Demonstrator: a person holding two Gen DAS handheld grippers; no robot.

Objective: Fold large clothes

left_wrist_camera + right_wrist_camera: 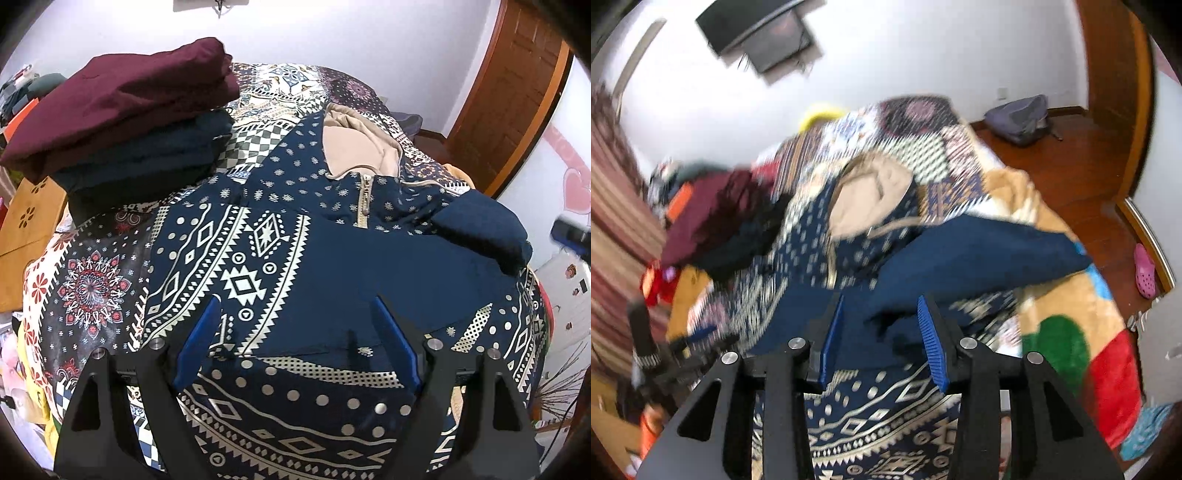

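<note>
A navy hooded jacket with a cream geometric print (258, 258) lies front-up on the bed, its beige-lined hood (354, 144) at the far end and a short zip (364, 203) at the neck. A plain navy sleeve (480, 229) is folded across its right side. My left gripper (295, 306) is open just above the jacket's lower front, holding nothing. In the blurred right wrist view my right gripper (882, 306) is open above the same jacket (886, 417), near the navy sleeve (979, 251), and holds nothing.
A stack of folded clothes, maroon (122, 99) on navy (147, 155), sits at the bed's far left. The patterned bedspread (92, 284) covers the bed. A wooden door (517, 85), a grey bag (1019, 118) on the floor and a bright fleece blanket (1071, 332) are at the right.
</note>
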